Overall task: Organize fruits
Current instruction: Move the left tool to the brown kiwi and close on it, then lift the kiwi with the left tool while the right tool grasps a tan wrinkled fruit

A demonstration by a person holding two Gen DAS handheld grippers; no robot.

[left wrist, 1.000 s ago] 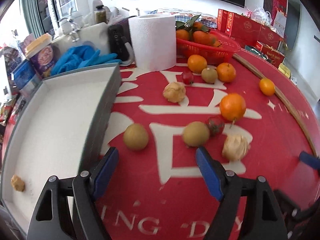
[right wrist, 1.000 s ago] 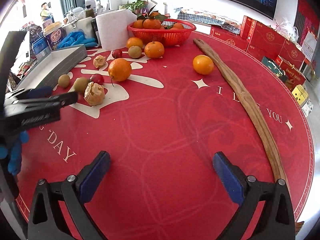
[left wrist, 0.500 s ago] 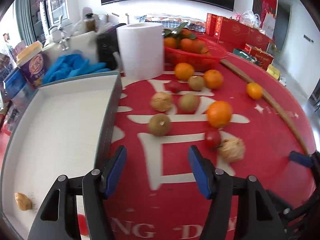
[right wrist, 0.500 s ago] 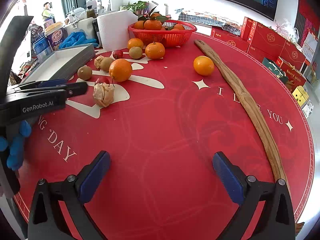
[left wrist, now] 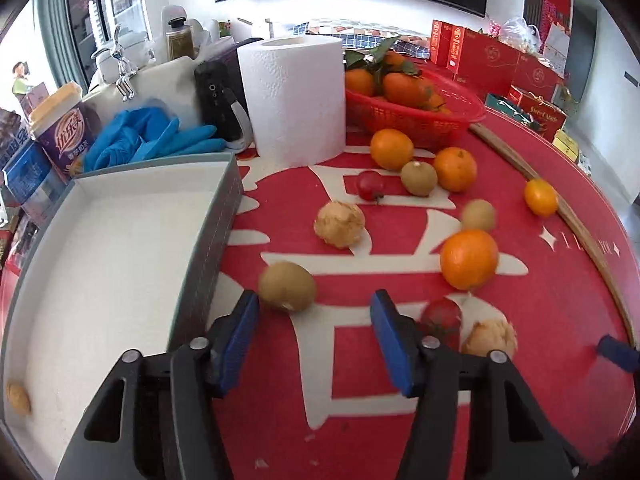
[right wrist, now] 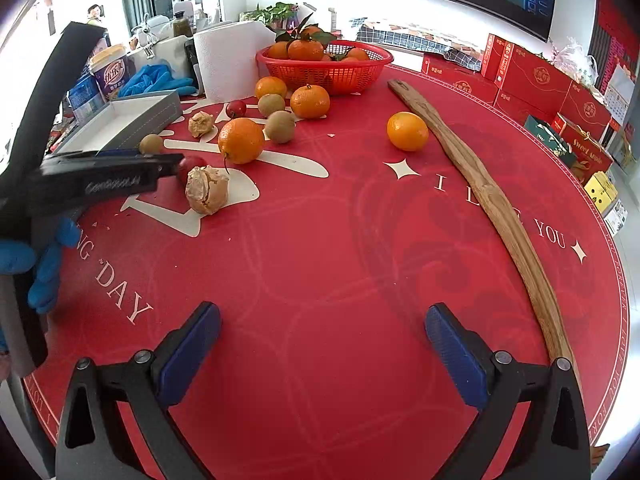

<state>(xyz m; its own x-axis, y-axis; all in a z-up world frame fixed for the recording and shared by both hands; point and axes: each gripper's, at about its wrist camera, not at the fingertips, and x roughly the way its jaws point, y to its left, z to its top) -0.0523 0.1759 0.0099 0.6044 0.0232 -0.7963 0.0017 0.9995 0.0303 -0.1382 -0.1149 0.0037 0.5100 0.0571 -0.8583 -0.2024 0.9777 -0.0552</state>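
My left gripper [left wrist: 314, 316] is open and empty, low over the red mat. A brown kiwi [left wrist: 287, 286] lies just ahead of its left finger, beside the grey tray [left wrist: 216, 216]. A small brown piece [left wrist: 18, 398] lies in the tray's near corner. A red tomato [left wrist: 440, 318] and a wrinkled tan fruit [left wrist: 490, 336] sit by the right finger. Oranges [left wrist: 469, 258], more kiwis [left wrist: 478, 214] and another tan fruit [left wrist: 339, 224] lie further out. My right gripper [right wrist: 322, 334] is open and empty over bare mat, and it sees the left gripper [right wrist: 120, 172] at its left.
A paper towel roll [left wrist: 294, 98] and a red basket of tangerines [left wrist: 412, 110] stand at the back. Blue gloves [left wrist: 148, 140], a cup and bottles crowd the back left. A long wooden stick [right wrist: 492, 204] lies along the mat's right side. Red boxes [right wrist: 532, 80] stand beyond it.
My left gripper has moved forward to the kiwi beside the tray, and that kiwi and another have rolled. The right gripper has barely moved.
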